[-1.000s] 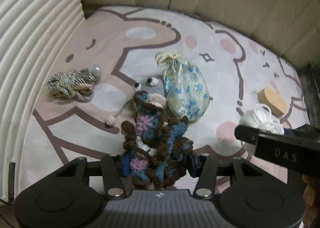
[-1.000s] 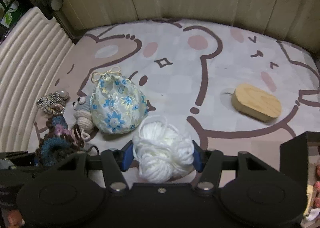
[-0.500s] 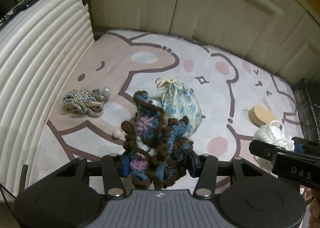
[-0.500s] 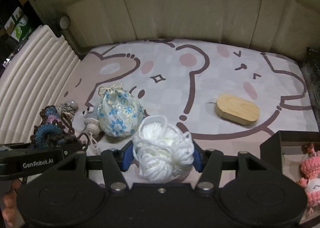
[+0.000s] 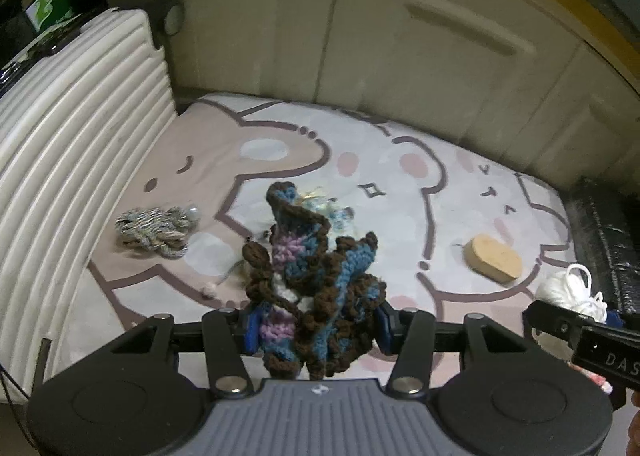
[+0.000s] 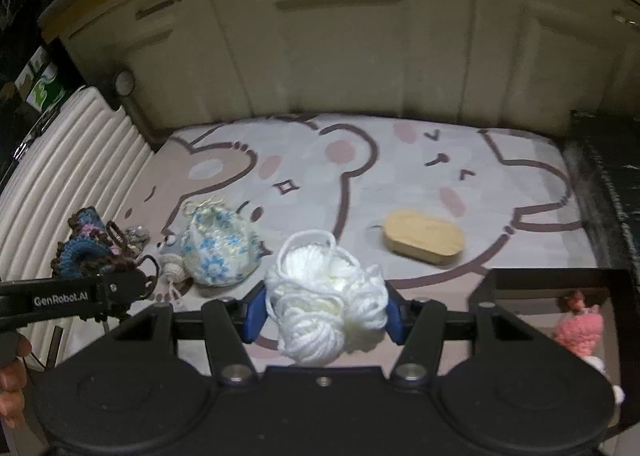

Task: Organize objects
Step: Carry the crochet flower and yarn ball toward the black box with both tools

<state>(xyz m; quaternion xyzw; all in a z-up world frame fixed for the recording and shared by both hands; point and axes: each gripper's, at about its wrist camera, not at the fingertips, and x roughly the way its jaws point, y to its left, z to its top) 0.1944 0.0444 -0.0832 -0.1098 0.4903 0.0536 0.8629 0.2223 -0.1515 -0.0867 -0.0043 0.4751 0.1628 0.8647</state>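
- A soft printed mat [image 6: 400,176] with cartoon bear outlines in brown and pink blush spots covers the floor; its far half is bare, giving the widest open room.
- Cream cabinet doors [image 6: 360,56] with recessed handles close off the far edge of the mat.
- A ribbed, off-white padded panel [image 5: 72,144] runs along the mat's left edge.
- A dark box [image 6: 616,316] sits at the right near corner, with a pink knitted doll [image 6: 580,328] inside it.
- The left gripper [image 5: 316,330] pinches a ruffled crochet piece [image 5: 316,288] in brown, blue and lilac yarn, its blue pads pressed into the bunched wool, held up off the mat.
- The right gripper [image 6: 326,314] clamps a loose ball of white yarn [image 6: 324,304] between its blue pads, strands looping out on top, also lifted clear of the mat.
- A rounded drawstring pouch [image 6: 218,252] of shiny cloth with blue flowers lies left of centre.
- A smooth oval wooden block [image 6: 424,242] lies alone toward the right, open mat all around it.
- A twisted bundle of striped cord [image 5: 154,232] rests near the ribbed panel.
- A small grey crocheted toy [image 6: 172,260] with bead eyes touches the pouch's left side.
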